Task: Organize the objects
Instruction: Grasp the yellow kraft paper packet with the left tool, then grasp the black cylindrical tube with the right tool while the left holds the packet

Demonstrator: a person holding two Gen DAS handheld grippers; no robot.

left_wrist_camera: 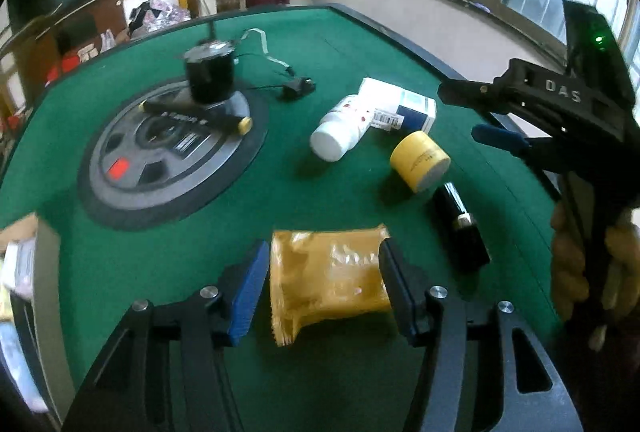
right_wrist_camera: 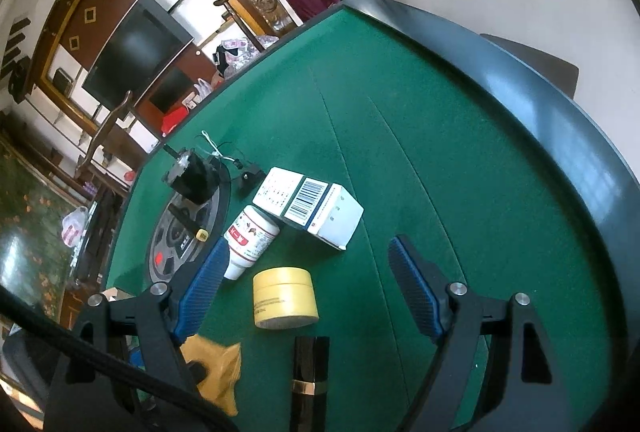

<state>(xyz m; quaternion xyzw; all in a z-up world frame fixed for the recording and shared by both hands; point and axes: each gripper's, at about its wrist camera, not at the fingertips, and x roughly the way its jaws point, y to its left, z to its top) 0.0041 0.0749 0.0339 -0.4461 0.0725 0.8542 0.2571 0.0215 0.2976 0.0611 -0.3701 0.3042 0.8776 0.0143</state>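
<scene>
A crinkled yellow packet (left_wrist_camera: 328, 278) is lying on the green surface (left_wrist_camera: 160, 256), sitting between the blue pads of the left hand-held gripper (left_wrist_camera: 322, 288). The pads are pressing against its two sides, so the jaws are clamped on it. Just beside it a black tube with a gold band (left_wrist_camera: 464, 228) is lying flat. Beyond that, a yellow jar (left_wrist_camera: 420, 161) is standing next to a white bottle (left_wrist_camera: 340, 129) tipped on its side, which is touching a blue-and-white box (left_wrist_camera: 400, 105). Farther off, a black can (left_wrist_camera: 210, 71) and a marker (left_wrist_camera: 196, 113) are resting on a grey round panel (left_wrist_camera: 120, 167). The right hand-held gripper (right_wrist_camera: 308, 288) is hovering with its jaws wide apart, gripping nothing, the jar showing between them from the right wrist view.
</scene>
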